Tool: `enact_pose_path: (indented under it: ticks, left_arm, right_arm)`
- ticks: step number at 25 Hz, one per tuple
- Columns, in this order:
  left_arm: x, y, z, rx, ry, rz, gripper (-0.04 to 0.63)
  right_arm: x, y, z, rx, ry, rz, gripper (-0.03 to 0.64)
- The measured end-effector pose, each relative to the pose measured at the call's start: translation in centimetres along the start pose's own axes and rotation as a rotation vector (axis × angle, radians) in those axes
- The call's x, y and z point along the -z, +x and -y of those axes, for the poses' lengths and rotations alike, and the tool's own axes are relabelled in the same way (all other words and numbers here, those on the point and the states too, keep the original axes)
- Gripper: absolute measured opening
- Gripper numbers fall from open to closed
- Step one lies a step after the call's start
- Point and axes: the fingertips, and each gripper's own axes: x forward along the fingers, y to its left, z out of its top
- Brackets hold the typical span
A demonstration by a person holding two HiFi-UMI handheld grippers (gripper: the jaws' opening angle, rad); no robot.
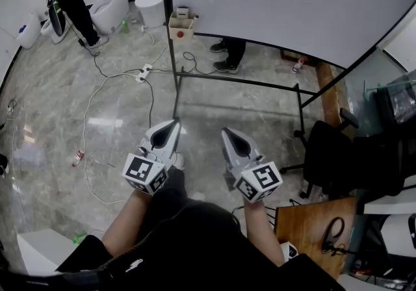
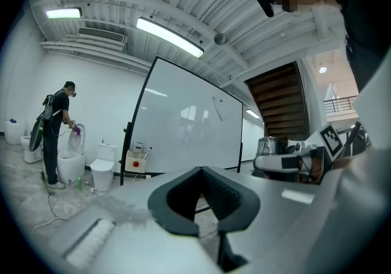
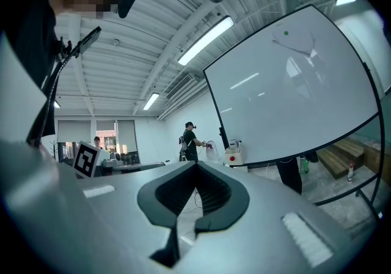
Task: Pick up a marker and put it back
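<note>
Both empty: left claw (image 1: 173, 126) is pinched together with nothing between the jaws, and right claw (image 1: 229, 134) is the same. Both are held level and aimed at the large white whiteboard on its black tubular stand (image 1: 279, 4), well apart from it.

We can't make out a marker in any view. Our best guess is the small tan cardboard box with a red dot (image 1: 182, 26), hung on the stand's left post. Something pale pokes above its rim, too small to identify.

Risks as we see them:
- white cable with socket block (image 1: 144, 73) lies on the grey floor between us and the box: trip or snag.
- stand's low black crossbar (image 1: 240, 80) is near the approach: a foot strike would shake the board.
- jaws need opening before the reach, or we'd just knock the box.
- box contents unidentified: we could grab the wrong item.
</note>
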Motion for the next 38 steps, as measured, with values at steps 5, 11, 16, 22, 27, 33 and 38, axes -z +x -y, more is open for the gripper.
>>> enact_pose_path:
  ticks: [5,11,16,22,27,33,38]
  left_arm:
    - [-0.1,2.7,-2.0,0.026,0.011,-0.010,0.003]
    - [-2.8,6.3,-5.7,0.031,0.042,0.025,0.003]
    - [-4.3,8.9,-9.3,0.032,0.066,0.038,0.003]
    - [-7.1,12.0,-13.5,0.048,0.068,0.069,0.003]
    - [-8.1,14.2,-17.6,0.053,0.067,0.074,0.003]
    - [-9.2,16.4,-21.3,0.077,0.076,0.078,0.003]
    - [-9.4,18.3,-23.6,0.098,0.063,0.088,0.003]
  right_arm:
    - [-0.1,2.6,1.6,0.020,-0.040,-0.018,0.009]
    - [-1.5,7.7,2.9,0.019,-0.072,0.000,0.009]
    - [-3.0,11.5,4.4,0.047,-0.086,0.015,0.009]
    - [-4.9,16.4,6.1,0.089,-0.114,0.024,0.009]
    - [-6.0,20.6,7.1,0.119,-0.141,0.030,0.009]
    - [-6.9,24.6,8.4,0.156,-0.157,0.040,0.009]
    - [-6.8,27.3,9.4,0.177,-0.159,0.035,0.009]
